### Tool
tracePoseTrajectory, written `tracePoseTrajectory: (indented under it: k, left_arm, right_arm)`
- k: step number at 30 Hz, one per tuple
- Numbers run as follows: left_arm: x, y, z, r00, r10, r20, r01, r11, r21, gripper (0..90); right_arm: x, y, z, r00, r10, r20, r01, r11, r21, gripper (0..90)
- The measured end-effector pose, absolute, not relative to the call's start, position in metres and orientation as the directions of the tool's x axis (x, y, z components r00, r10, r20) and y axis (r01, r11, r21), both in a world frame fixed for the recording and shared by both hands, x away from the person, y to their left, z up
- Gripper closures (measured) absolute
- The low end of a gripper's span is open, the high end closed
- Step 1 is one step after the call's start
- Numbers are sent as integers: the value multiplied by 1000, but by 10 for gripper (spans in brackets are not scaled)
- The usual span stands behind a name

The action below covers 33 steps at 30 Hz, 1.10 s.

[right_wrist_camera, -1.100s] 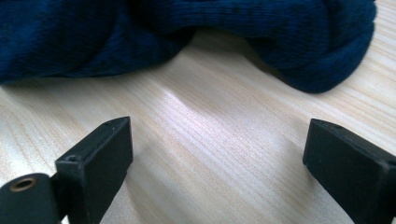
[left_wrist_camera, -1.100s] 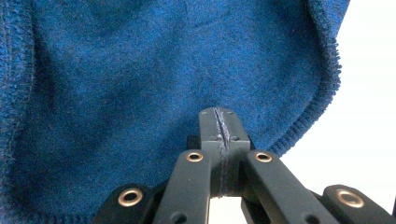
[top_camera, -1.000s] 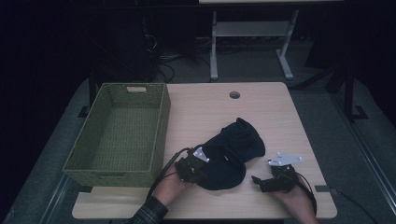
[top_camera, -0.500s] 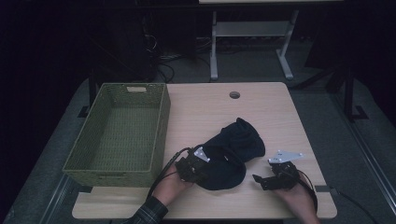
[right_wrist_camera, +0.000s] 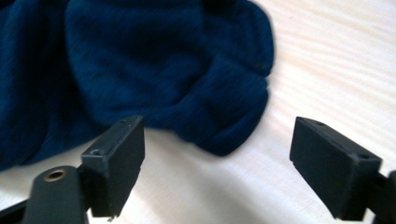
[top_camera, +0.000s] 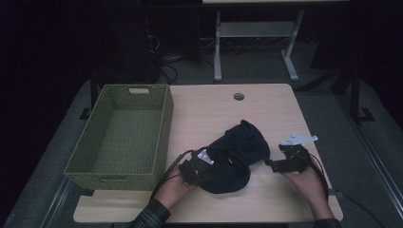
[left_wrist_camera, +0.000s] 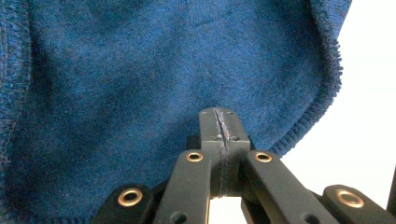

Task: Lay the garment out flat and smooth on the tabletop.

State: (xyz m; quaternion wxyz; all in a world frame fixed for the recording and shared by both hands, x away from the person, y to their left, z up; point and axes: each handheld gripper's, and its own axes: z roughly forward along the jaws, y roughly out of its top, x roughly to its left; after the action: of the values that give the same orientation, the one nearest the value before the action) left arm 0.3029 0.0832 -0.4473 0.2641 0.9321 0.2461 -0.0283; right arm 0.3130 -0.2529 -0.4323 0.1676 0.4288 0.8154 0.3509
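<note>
Left gripper (top_camera: pixel 203 164) is clamped on a blue cloth (top_camera: pixel 235 154). Right gripper (right_wrist_camera: pixel 217 163), jaws wide but just closing slightly, has cloth ahead.

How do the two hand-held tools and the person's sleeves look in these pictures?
Both tools are black. The left tool has jaw links with brass-coloured rivets and trails a black cable. The right tool has blocky black pads and carries a pale grey three-cornered plate. The left sleeve is dark plaid.
</note>
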Motion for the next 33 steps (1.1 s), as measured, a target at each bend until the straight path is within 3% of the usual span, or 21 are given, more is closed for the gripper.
tracePoseTrajectory:
  k: [9,12,20,33]
  left_arm:
    - [304,83,-447,871,453,-190,485,-734,476,899]
    - [304,83,-447,874,448,-190,481,-736,476,899]
    - [303,83,-447,878,443,-180,472,-742,477,899]
    - [303,83,-447,879,441,-180,470,-742,478,899]
  right_arm:
    - [345,-266,-420,-542,838,68,589,321,741,257]
    - [361,-269,-420,-532,842,92,583,285,760,331]
    - [390,-261,-435,-516,845,137,630,266,729,356]
    - [406,-244,-465,-529,833,164,674,295,677,396]
